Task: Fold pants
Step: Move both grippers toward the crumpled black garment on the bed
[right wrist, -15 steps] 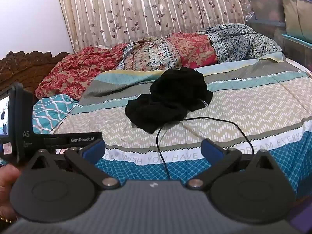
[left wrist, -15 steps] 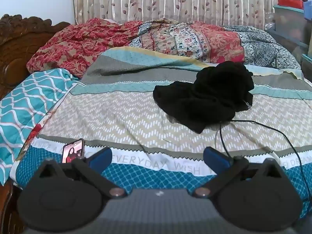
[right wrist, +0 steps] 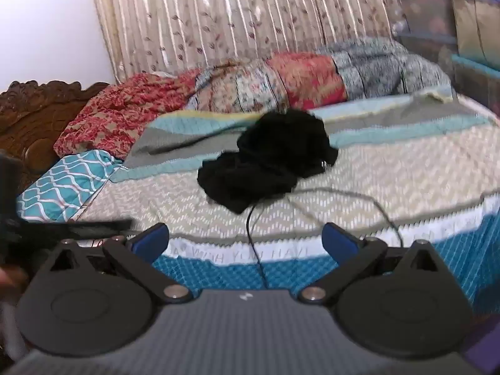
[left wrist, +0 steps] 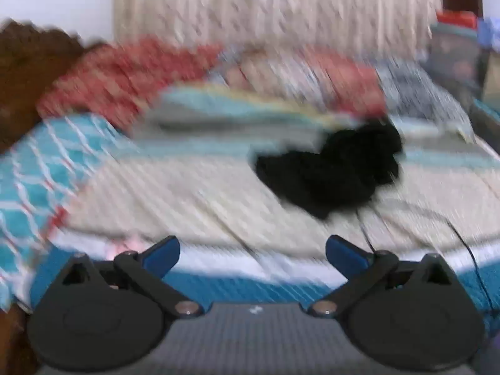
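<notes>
The black pants [left wrist: 331,165] lie crumpled in a heap on the patterned bedspread, right of middle in the blurred left wrist view. They also show in the right wrist view [right wrist: 268,159], near the middle of the bed. My left gripper [left wrist: 251,251] is open and empty, held off the near edge of the bed, well short of the pants. My right gripper [right wrist: 245,240] is open and empty too, also at the near edge. The left gripper's body shows as a dark blur at the far left of the right wrist view.
A thin black cable [right wrist: 253,234] runs from the pants over the bed's near edge. Rolled quilts [right wrist: 281,84] lie along the far side under a curtain. A teal pillow [right wrist: 65,187] and carved wooden headboard [right wrist: 28,109] are at left. Storage boxes [right wrist: 468,31] stand at right.
Both cameras have shifted; the left wrist view is now motion-blurred. The left gripper's body has slid left and lower in the right wrist view. The pants have not moved.
</notes>
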Demonstrator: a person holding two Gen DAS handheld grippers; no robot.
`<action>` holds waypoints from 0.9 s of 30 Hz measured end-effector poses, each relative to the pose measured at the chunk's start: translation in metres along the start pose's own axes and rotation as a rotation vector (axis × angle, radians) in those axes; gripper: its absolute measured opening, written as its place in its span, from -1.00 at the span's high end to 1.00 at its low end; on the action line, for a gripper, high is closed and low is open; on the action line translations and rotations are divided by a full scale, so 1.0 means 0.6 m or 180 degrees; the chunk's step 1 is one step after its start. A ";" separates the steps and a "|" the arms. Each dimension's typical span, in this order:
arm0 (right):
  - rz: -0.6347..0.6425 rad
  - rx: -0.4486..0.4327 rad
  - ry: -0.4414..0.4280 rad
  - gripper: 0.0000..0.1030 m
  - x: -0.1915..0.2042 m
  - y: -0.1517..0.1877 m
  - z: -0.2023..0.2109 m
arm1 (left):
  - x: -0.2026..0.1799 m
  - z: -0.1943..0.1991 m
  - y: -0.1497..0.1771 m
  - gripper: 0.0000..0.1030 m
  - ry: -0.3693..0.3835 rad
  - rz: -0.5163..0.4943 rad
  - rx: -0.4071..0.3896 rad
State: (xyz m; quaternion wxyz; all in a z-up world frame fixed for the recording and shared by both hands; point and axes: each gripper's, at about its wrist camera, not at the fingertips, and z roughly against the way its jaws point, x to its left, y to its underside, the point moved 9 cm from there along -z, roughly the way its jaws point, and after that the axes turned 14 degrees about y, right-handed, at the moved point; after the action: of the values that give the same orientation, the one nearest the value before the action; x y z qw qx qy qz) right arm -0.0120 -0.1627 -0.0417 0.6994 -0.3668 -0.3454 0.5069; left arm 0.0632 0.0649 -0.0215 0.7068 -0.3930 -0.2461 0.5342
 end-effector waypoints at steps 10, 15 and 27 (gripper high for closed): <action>-0.0650 -0.1483 -0.0472 -1.00 -0.055 -0.196 0.174 | 0.117 0.224 -0.150 -1.00 -0.0313 0.0329 -0.1297; -0.0929 -0.0544 -0.0745 -1.00 -0.035 -0.118 0.097 | 0.024 0.049 0.014 -0.77 0.0533 0.0927 -0.0254; -0.0842 -0.0053 -0.0587 -1.00 -0.031 -0.022 0.089 | -0.103 0.014 0.076 -1.00 0.0919 0.0453 0.0089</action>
State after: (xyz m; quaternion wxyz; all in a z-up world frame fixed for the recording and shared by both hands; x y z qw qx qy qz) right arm -0.0563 -0.1745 -0.0059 0.7223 -0.2759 -0.4577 0.4390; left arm 0.0120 0.0144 -0.0494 0.7006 -0.4723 -0.1061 0.5243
